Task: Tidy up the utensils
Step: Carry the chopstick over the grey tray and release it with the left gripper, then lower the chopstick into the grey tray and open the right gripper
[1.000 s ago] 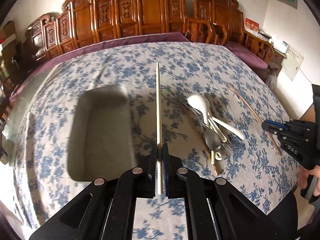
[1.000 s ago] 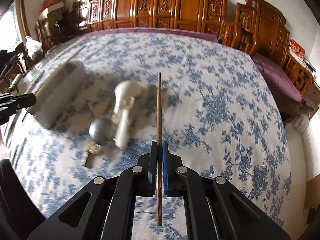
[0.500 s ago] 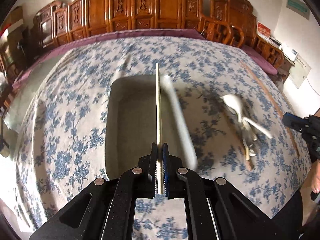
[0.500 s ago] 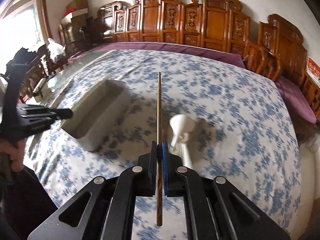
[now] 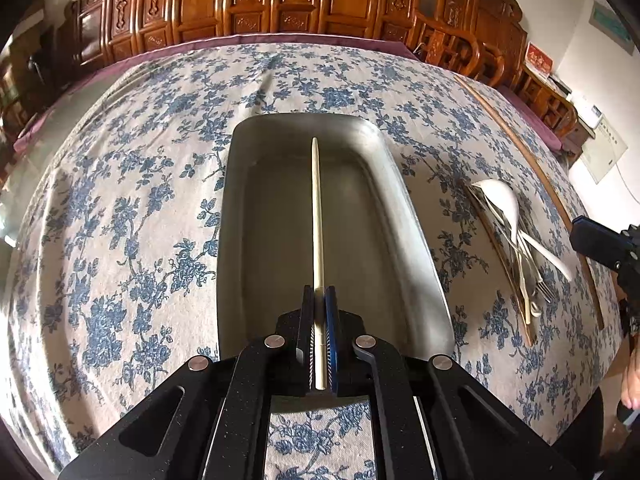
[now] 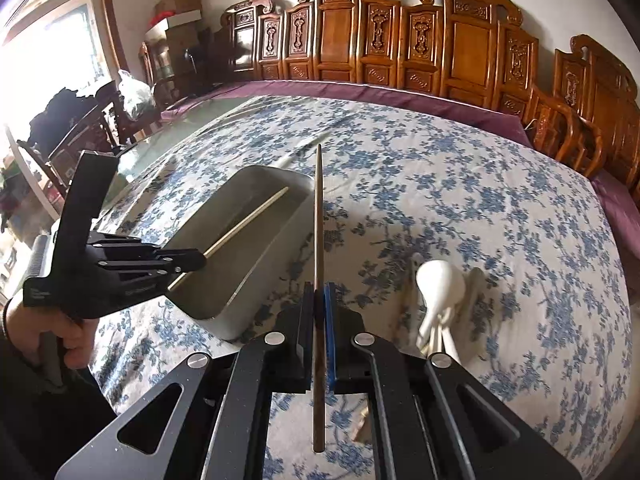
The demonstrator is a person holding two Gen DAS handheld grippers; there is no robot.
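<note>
Both wrist views look steeply down, close over the shared tray point(image 5: 400, 216).

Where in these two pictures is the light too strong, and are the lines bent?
Right wrist view: the window at upper left is blown out white. Left wrist view: light is even, tray in soft shade. Both views: fisheye bends the table edge and chairs.
</note>
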